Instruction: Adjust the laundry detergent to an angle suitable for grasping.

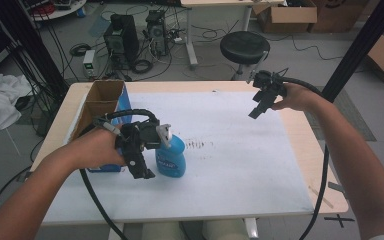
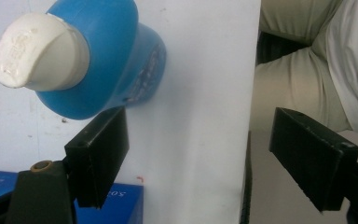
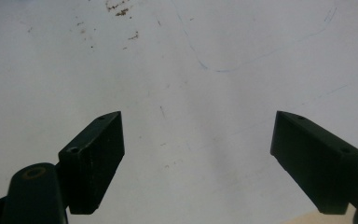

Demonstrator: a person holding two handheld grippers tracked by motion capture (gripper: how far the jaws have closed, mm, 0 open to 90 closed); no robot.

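Your left gripper (image 1: 141, 167) hung just left of the upright blue bottle (image 1: 171, 157) near the table's (image 1: 240, 150) left side, jaws wide, gripping nothing. Your right gripper (image 1: 258, 108) hovered far right over bare white surface, jaws equally spread, empty.

Soft, even indoor light falls from above. The white table (image 1: 240, 150) is bright without hard glare, and shadows under things are faint. The high view is slightly soft and low in detail. In both gripper views the near black jaws are dark and blurred.
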